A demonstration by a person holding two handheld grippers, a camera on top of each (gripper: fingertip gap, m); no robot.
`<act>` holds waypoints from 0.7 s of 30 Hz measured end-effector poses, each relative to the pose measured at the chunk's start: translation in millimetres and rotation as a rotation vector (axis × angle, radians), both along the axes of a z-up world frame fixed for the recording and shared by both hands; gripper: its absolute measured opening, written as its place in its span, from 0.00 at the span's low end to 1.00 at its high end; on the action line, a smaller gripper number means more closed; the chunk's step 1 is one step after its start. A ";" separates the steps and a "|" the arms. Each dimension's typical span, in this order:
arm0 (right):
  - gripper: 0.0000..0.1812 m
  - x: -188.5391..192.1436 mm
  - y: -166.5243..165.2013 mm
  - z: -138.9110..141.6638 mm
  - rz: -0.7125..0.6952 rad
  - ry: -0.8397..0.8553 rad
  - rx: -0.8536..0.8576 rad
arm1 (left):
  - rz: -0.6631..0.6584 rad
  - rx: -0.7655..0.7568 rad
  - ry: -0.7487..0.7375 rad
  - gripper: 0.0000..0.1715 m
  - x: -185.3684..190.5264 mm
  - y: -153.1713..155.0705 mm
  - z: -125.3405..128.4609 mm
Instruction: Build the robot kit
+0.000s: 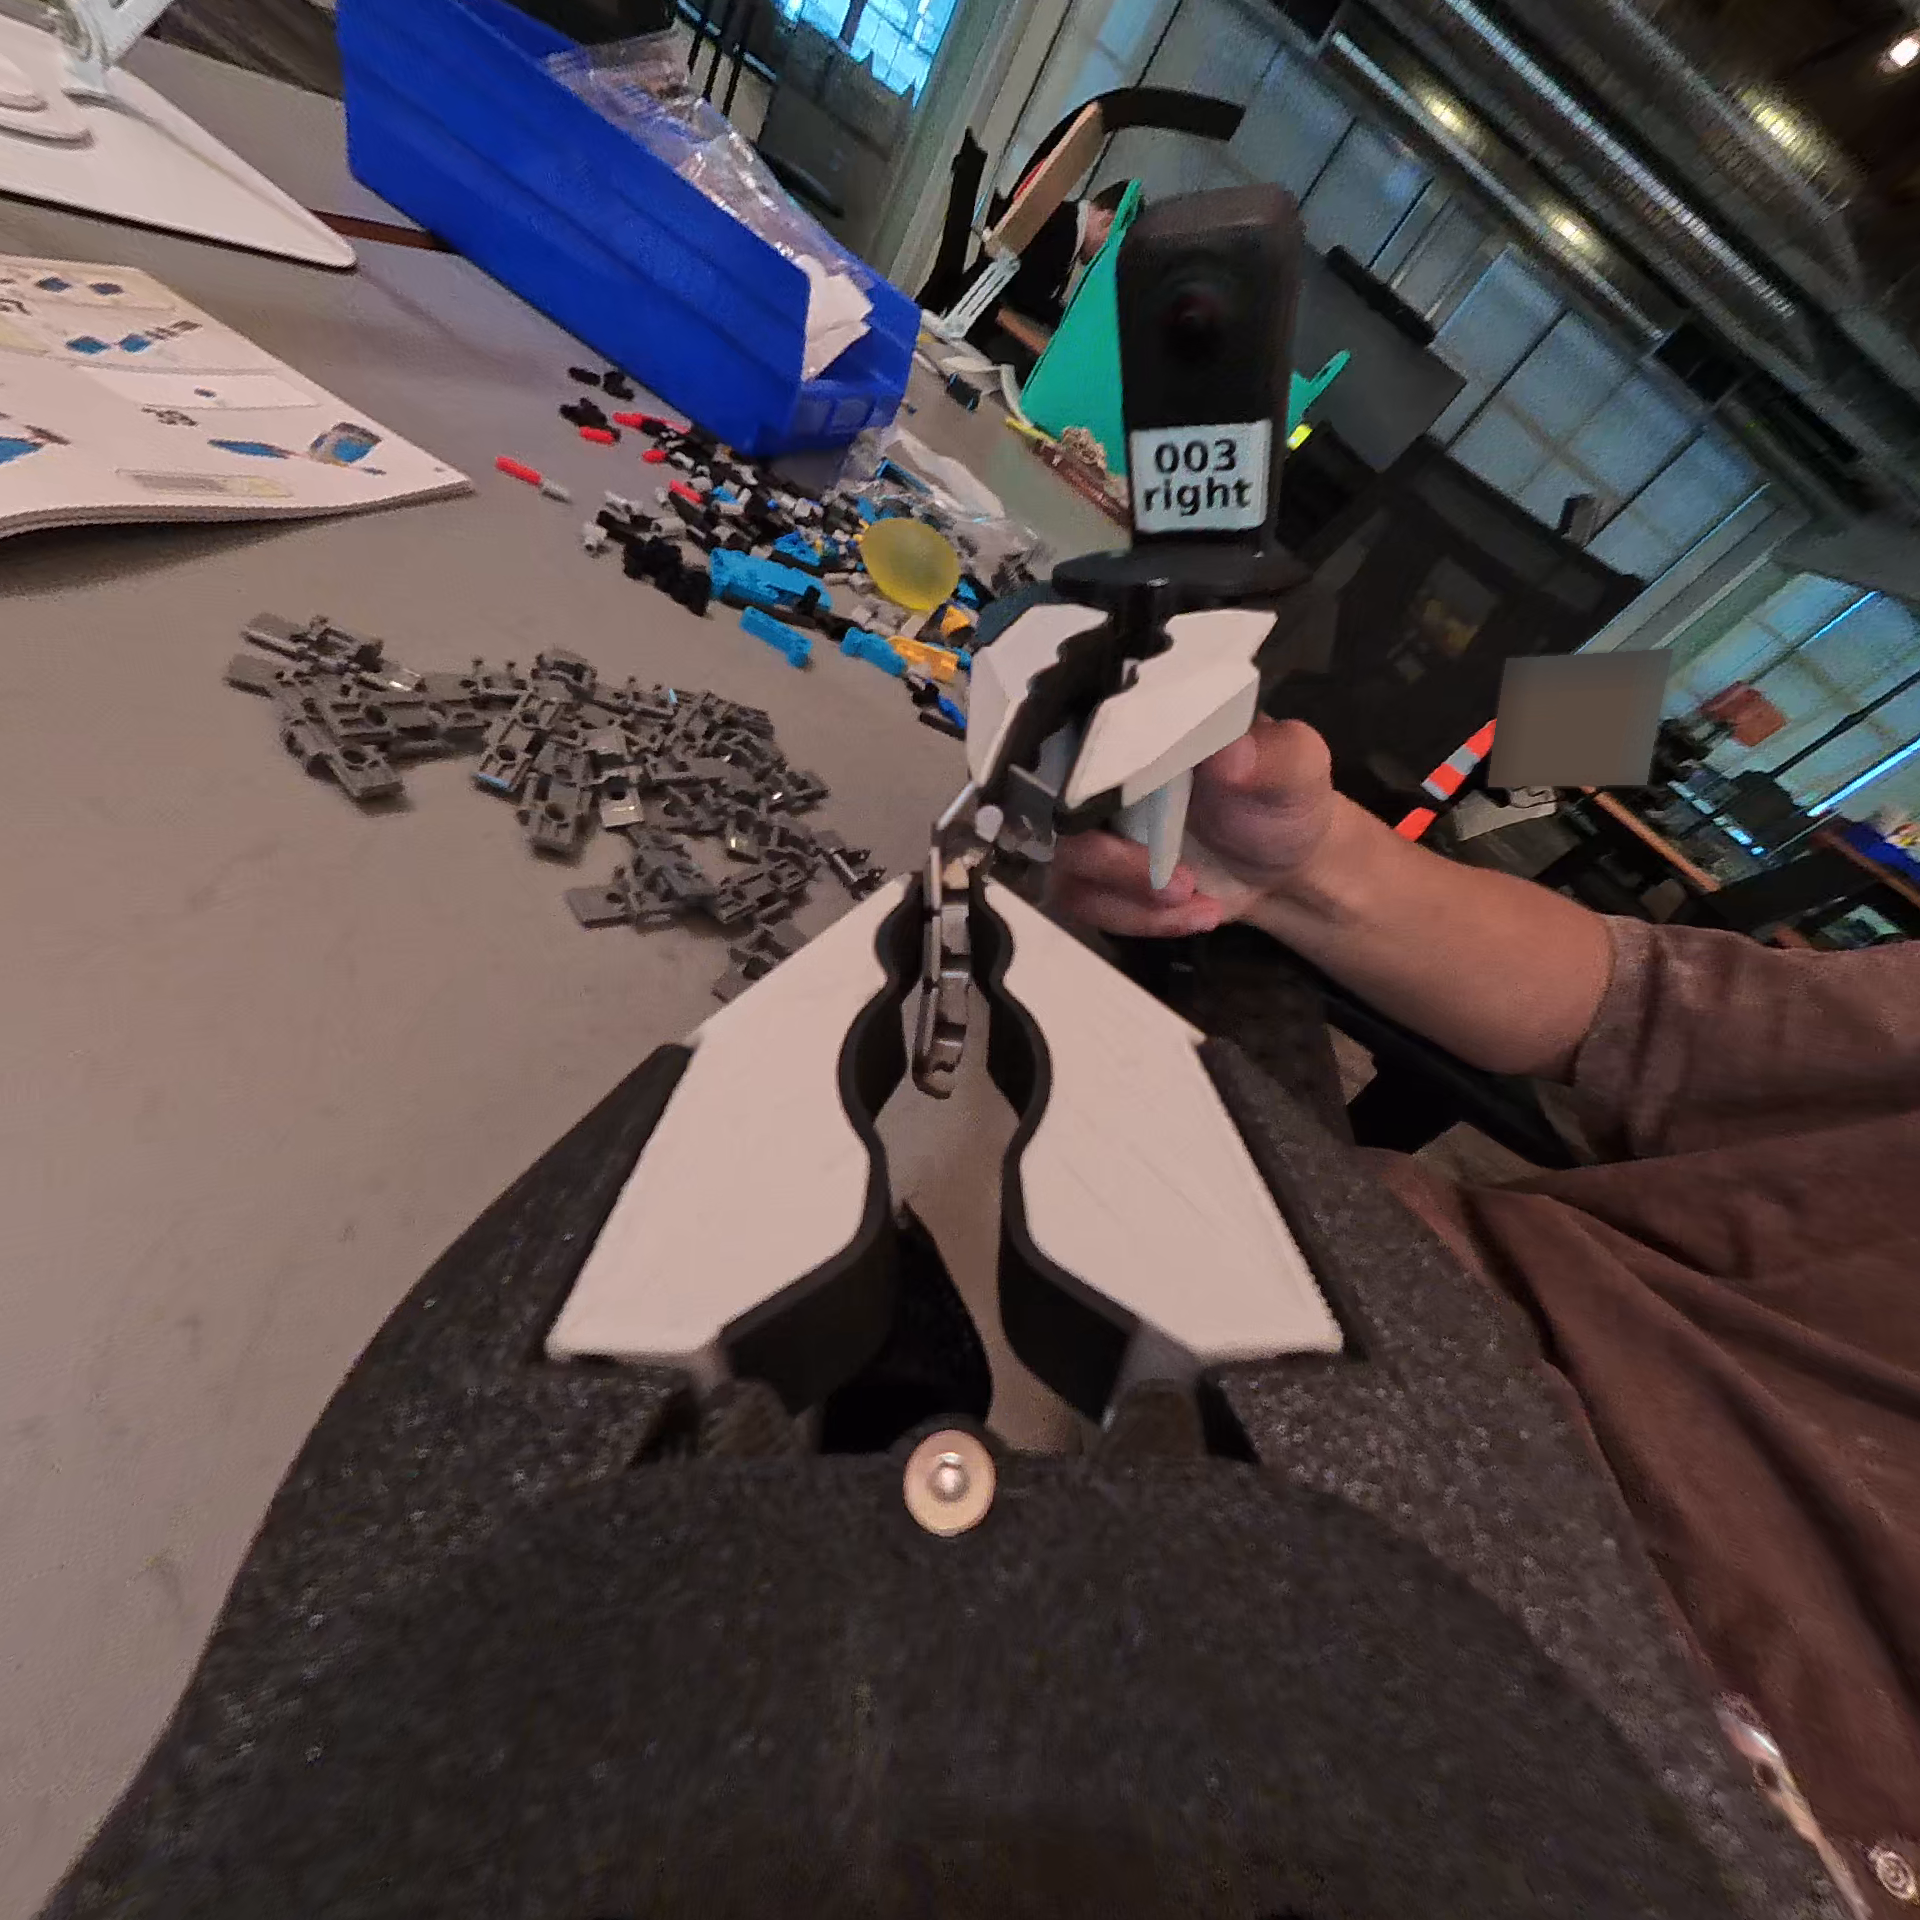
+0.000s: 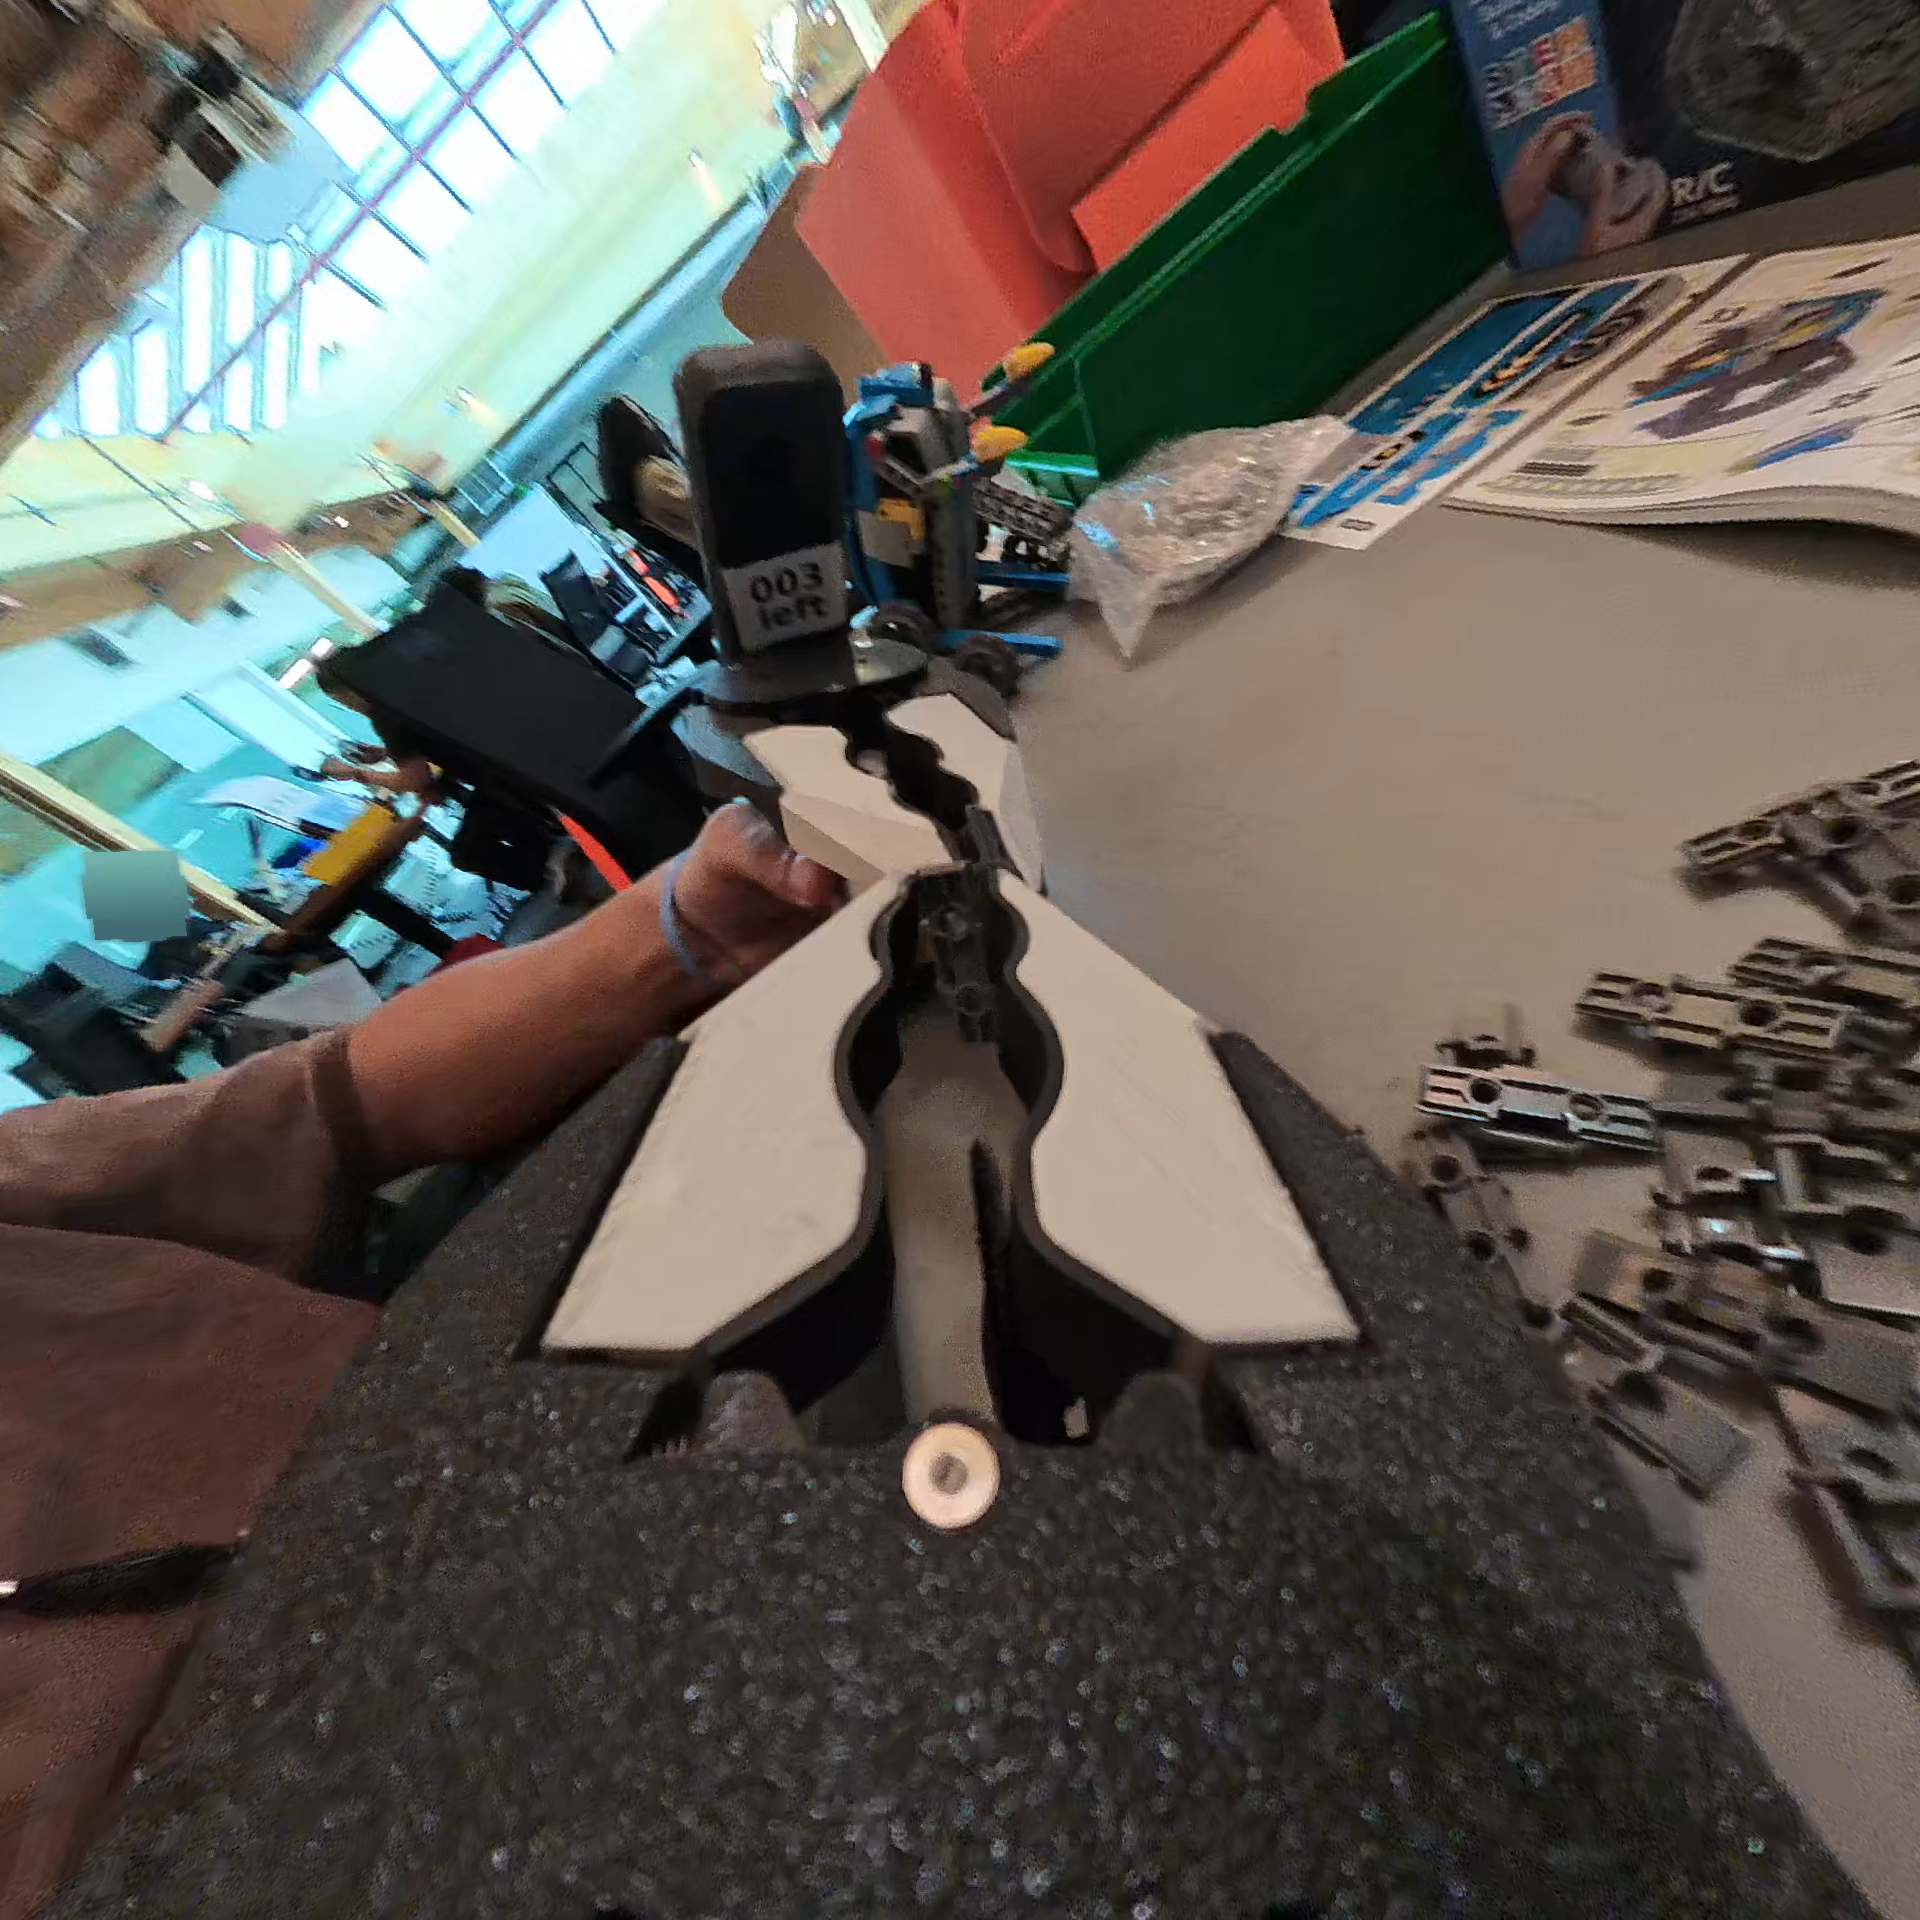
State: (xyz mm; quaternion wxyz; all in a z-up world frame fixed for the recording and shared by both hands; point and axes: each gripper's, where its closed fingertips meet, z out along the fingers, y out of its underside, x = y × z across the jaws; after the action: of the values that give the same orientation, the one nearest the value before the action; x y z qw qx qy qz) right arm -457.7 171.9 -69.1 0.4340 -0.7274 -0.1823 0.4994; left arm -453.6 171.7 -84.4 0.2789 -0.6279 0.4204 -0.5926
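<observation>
My left gripper is shut on a short strip of grey track links that hangs between its black pads. My right gripper faces it tip to tip, held by a hand, and pinches a grey link at the strip's upper end. In the right wrist view, my right gripper is shut on dark grey links. The left gripper meets it from the far side. Both grippers are held above the grey table, near its edge.
A pile of loose grey track links lies nearby. Coloured small parts and a yellow dome lie by a blue bin. Open instruction booklets, a green bin, a plastic bag and a partly built blue model are also in view.
</observation>
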 end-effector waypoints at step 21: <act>0.06 -2.9 -43.6 -53.6 0.283 -0.391 0.172 | -0.104 0.458 0.423 0.04 1.3 -23.5 -65.0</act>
State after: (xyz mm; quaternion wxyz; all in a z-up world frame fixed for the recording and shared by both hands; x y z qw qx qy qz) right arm -460.6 128.4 -122.7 0.3766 -0.7379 -0.4044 0.3874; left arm -452.2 148.3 -149.4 0.2886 -0.6357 0.6234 -0.3521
